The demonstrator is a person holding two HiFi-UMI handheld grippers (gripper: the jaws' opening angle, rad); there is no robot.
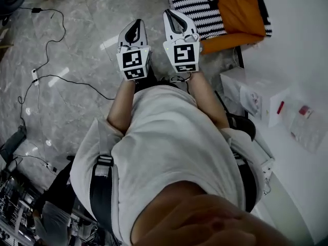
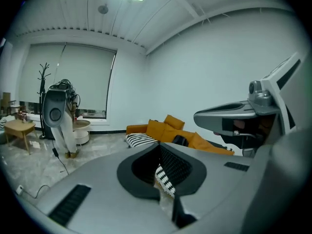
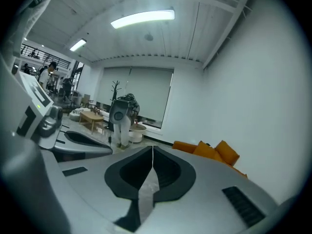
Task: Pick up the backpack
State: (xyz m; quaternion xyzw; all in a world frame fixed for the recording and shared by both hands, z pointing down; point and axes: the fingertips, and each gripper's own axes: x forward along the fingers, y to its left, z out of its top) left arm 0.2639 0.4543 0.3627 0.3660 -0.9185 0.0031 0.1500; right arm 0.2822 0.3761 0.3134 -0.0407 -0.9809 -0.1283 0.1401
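Left gripper (image 1: pixel 137 23) and right gripper (image 1: pixel 170 13) are both clenched on nothing, side by side above the floor (image 1: pixel 82 45). Beyond them a small dark shape, seemingly the backpack (image 2: pixel 180 140), lies half hidden among the orange sofa cushions (image 2: pixel 157 129).

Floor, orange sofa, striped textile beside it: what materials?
The floor: polished stone or marble-look tile; grey veining, glossy light streaks. The orange sofa: likely matte upholstery fabric; no sheen, soft rounded edges. The striped textile: black-and-white cloth, knit or woven; weave too small to tell.
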